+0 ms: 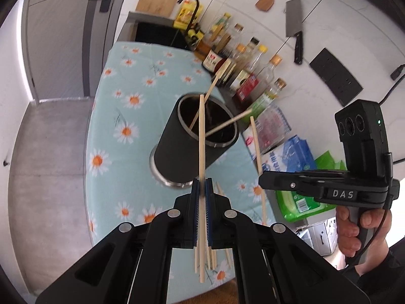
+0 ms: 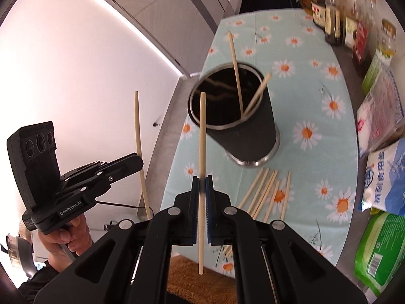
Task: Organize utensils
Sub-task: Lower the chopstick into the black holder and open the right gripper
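while i hold both above black holder (image 2: 235, 116), left gripper (image 1: 202, 185) jaws clamped on chopstick (image 1: 201, 136), right gripper (image 2: 202, 182) jaws pinching another chopstick (image 2: 202, 136).

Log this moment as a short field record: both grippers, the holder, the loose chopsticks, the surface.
left gripper: shut on one chopstick
right gripper: shut on another chopstick
holder: black cylinder, upright, two chopsticks already inside
loose chopsticks: a small pile lying on the cloth beside the holder's base
surface: daisy-print tablecloth
background: bottles along the wall
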A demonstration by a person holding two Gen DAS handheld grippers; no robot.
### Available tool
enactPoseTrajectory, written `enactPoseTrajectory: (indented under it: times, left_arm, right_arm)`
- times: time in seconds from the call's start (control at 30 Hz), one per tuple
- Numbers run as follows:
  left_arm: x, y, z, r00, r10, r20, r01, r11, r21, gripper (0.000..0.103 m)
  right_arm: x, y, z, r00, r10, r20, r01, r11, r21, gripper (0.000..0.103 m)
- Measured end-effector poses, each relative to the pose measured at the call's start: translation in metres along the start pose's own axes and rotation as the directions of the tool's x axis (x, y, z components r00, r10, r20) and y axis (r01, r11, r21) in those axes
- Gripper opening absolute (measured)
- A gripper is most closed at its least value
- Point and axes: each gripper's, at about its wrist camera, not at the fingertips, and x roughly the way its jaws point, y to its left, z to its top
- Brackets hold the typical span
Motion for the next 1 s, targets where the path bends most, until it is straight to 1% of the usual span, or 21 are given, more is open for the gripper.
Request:
enactPoseTrajectory:
  times: [0.13,0.2,0.33,0.4,0.5,0.57,0.67,0.7,0.73,0.8,0.93,1.0]
  left_arm:
    - [-0.005,-0.007,0.021,0.997,-0.049,0.064,0.046,0.998,0.054,0.004]
    - [-0.007,-0.011,0.030,0.994,-0.064,0.092,0.056,0.995,0.082,0.004]
    - [-0.009,-0.024,0.044,0.985,-0.068,0.161,0.044,0.988,0.148,0.004]
    - [-0.012,-0.028,0.052,0.976,-0.080,0.201,0.047,0.985,0.166,0.004]
    - [-0.014,-0.032,0.063,0.961,-0.103,0.258,0.055,0.981,0.187,0.004]
    - [-0.016,-0.036,0.069,0.946,-0.121,0.301,0.058,0.976,0.210,0.004]
    - [-0.017,-0.040,0.076,0.926,-0.130,0.353,0.046,0.970,0.238,0.004]
    - [-0.017,-0.041,0.079,0.919,-0.121,0.376,0.027,0.969,0.246,0.004]
    - [-0.016,-0.041,0.081,0.916,-0.112,0.385,0.015,0.969,0.246,0.004]
    - [-0.015,-0.039,0.086,0.907,-0.122,0.404,0.023,0.970,0.242,0.004]
    - [-0.012,-0.035,0.091,0.881,-0.142,0.451,0.026,0.967,0.254,0.004]
    - [-0.008,-0.032,0.093,0.874,-0.142,0.464,0.024,0.968,0.251,0.004]
  right_arm:
    - [-0.014,0.003,0.013,0.995,-0.019,0.098,0.021,1.000,-0.017,0.006]
    - [-0.020,0.002,0.020,0.990,-0.011,0.143,0.013,1.000,-0.016,0.006]
    - [-0.032,0.003,0.033,0.975,0.019,0.221,-0.008,0.999,-0.051,0.006]
    - [-0.041,0.005,0.042,0.962,0.033,0.271,-0.012,0.997,-0.080,0.006]
    - [-0.051,0.009,0.054,0.940,0.063,0.335,-0.023,0.992,-0.124,0.006]
    - [-0.056,0.012,0.061,0.924,0.085,0.373,-0.028,0.987,-0.155,0.006]
    - [-0.060,0.014,0.072,0.901,0.109,0.419,-0.029,0.981,-0.193,0.006]
    - [-0.060,0.014,0.075,0.895,0.120,0.430,-0.033,0.978,-0.204,0.006]
    - [-0.060,0.013,0.078,0.889,0.120,0.441,-0.029,0.978,-0.208,0.006]
    - [-0.060,0.010,0.084,0.876,0.134,0.464,-0.035,0.976,-0.216,0.006]
    - [-0.063,0.006,0.093,0.845,0.151,0.513,-0.030,0.971,-0.235,0.006]
    - [-0.063,0.003,0.097,0.834,0.145,0.533,-0.016,0.971,-0.240,0.006]
